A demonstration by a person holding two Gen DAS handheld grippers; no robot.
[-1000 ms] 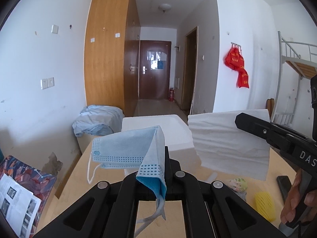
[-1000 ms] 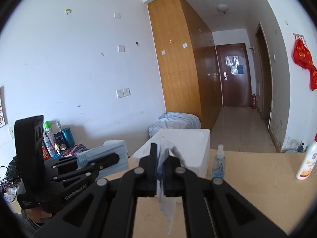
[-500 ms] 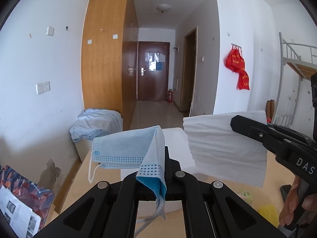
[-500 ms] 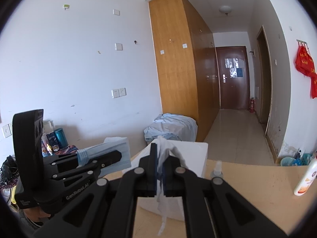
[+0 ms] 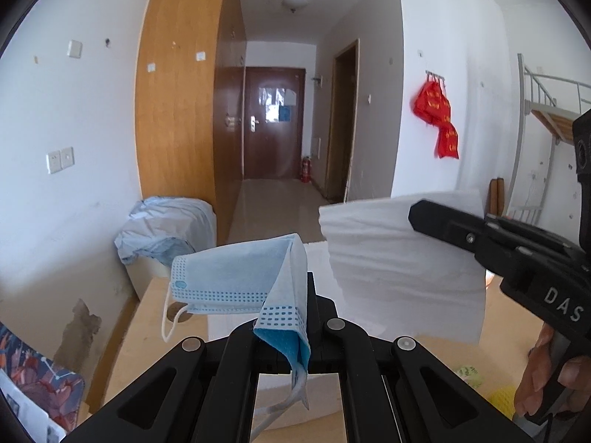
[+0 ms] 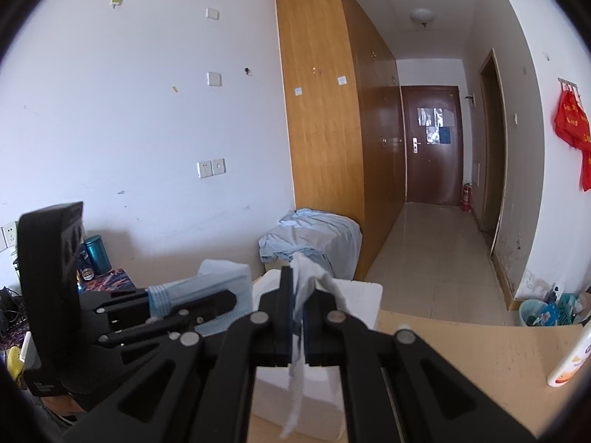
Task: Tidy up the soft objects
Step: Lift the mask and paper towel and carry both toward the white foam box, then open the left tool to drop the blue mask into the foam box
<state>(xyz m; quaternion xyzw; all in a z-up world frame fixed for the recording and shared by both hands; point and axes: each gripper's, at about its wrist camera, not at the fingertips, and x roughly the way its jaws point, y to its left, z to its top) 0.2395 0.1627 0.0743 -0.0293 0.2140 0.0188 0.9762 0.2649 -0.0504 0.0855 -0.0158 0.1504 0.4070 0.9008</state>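
Observation:
My left gripper [image 5: 307, 288] is shut on a light blue face mask [image 5: 236, 277], which drapes to the left with its ear loops dangling. To its right, my right gripper [image 5: 415, 217] pinches a white tissue [image 5: 399, 269] that hangs as a flat sheet. In the right wrist view the right gripper [image 6: 295, 284] is shut on the tissue [image 6: 308, 284], seen edge-on. The left gripper [image 6: 229, 301] with the mask [image 6: 225, 277] is at the left. Both are held in the air over a white foam box [image 6: 358, 295] on the wooden table [image 6: 461, 350].
A white lotion bottle [image 6: 572, 354] stands at the table's right edge. A yellow object [image 5: 502, 402] and a small greenish wad [image 5: 467, 373] lie on the table near a person's hand [image 5: 546, 380]. A pale blue cloth bundle [image 5: 166, 229] sits beyond the table.
Both grippers have moved forward together with the mask and the tissue. The foam box now lies closer and lower in both views, and the small spray bottle has left the right wrist view.

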